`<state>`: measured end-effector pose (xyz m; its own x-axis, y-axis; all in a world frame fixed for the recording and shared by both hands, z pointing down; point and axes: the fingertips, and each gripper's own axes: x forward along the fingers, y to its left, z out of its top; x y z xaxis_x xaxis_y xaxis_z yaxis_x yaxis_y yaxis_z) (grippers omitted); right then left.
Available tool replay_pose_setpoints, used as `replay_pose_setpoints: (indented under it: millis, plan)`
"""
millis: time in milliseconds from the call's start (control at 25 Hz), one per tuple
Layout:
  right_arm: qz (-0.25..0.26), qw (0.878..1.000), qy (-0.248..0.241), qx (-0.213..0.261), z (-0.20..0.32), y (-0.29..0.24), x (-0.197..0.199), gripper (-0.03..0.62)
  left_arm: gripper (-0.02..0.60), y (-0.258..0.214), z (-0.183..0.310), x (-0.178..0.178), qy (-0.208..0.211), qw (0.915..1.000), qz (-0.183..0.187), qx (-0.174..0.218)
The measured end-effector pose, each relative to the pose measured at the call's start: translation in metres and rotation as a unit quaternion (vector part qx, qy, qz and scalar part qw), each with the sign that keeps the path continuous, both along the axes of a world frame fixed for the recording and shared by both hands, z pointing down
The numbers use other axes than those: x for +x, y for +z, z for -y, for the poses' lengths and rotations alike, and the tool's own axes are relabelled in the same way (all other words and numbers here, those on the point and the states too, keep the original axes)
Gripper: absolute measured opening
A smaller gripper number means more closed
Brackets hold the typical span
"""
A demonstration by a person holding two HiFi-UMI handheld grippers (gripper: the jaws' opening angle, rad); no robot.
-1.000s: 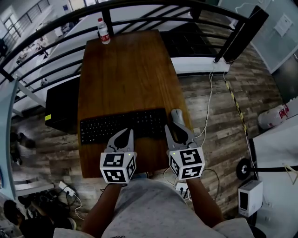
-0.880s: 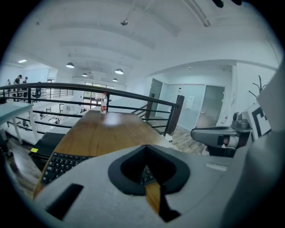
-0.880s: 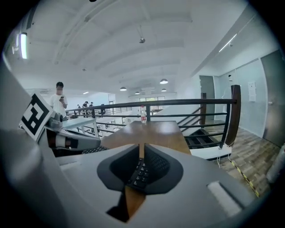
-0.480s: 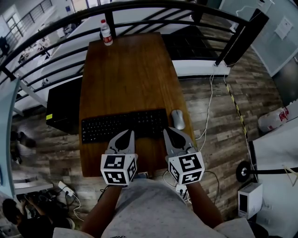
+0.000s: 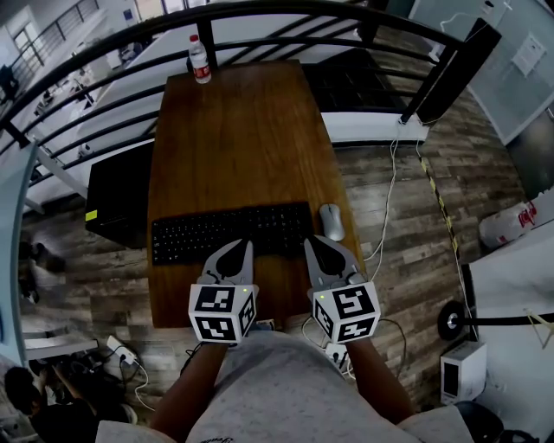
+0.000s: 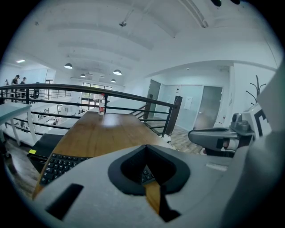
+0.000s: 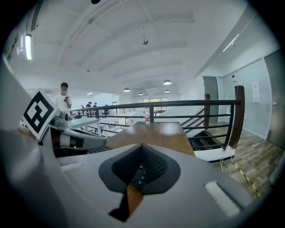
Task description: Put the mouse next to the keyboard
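Bench (image 5: 234,138): mouse (image 5: 331,221) at keyboard (image 5: 229,234) right end, just upper-right of your right tool (image 5: 318,243); it and left tool (image 5: 235,251) both closed, empty.

An open office on an upper gallery is shown. A long wooden desk (image 5: 234,147) with a keyboard (image 5: 229,232) and a mouse (image 5: 331,221) is placed against a black railing (image 5: 260,10). Round lamps (image 6: 117,72) are hung from the high white ceiling, cables (image 5: 389,182) are laid on the plank floor, and people (image 7: 63,95) are seen standing further along the railing.
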<state>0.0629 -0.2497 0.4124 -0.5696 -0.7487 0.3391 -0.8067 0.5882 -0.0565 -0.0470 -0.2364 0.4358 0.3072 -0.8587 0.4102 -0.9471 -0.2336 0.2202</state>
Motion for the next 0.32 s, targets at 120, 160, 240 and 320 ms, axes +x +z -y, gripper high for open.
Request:
replay_pose_setpoints:
  millis: [120, 160, 240, 320]
  plan:
    - [0.000, 1.000, 0.001, 0.001, 0.0008, -0.0002, -0.0001, 0.012, -0.006, -0.0007, 0.0011, 0.0013, 0.003, 1.0000, 0.000, 0.002]
    - [0.000, 1.000, 0.001, 0.002, 0.0014, -0.0001, -0.0005, 0.012, -0.006, -0.0006, 0.0018, 0.0013, 0.004, 1.0000, 0.000, 0.002]
    - [-0.001, 1.000, 0.000, 0.002, 0.0024, 0.0003, -0.0014, 0.012, -0.006, 0.0000, 0.0031, 0.0008, 0.004, 1.0000, -0.001, 0.002]
    - [-0.001, 1.000, 0.000, 0.001, 0.0033, 0.0008, -0.0024, 0.012, -0.006, 0.0006, 0.0043, -0.0001, 0.003, 1.0000, -0.001, 0.001]
